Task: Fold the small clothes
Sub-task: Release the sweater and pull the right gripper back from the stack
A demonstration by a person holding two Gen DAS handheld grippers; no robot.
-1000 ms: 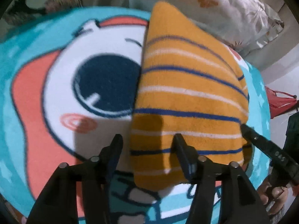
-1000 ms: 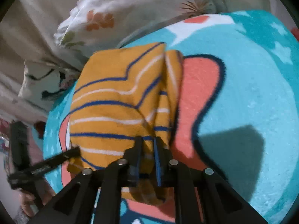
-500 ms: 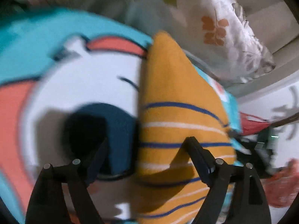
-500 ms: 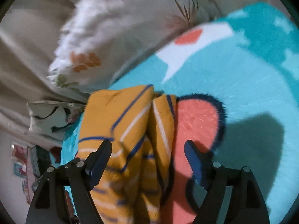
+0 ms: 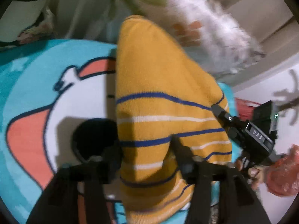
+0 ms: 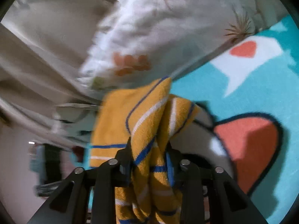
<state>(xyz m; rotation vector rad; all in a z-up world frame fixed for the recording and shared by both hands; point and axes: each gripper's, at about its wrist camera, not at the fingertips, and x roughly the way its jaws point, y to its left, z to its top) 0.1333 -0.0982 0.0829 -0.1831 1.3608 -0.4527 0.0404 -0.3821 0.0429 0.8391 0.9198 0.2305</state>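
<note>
The right gripper [image 6: 148,149] is closing its jaws on a bunched fold of the one striped yellow garment [image 6: 145,115], cloth filling the gap between the fingers. The left gripper [image 5: 145,149] is closing too, with the garment's near edge [image 5: 155,85] between its fingers; whether the pads press yet cannot be told. Only the left view shows the right gripper [image 5: 217,110] from the side, its tip at the garment's far edge, with a hand [image 5: 254,171] behind it and two red bags [image 5: 282,173]. One cartoon rug [image 6: 246,136] lies under the garment, one flowered pillow [image 6: 158,28] beyond. Half a second earlier both jaws stood wider and the right pair gripped nothing.
</note>
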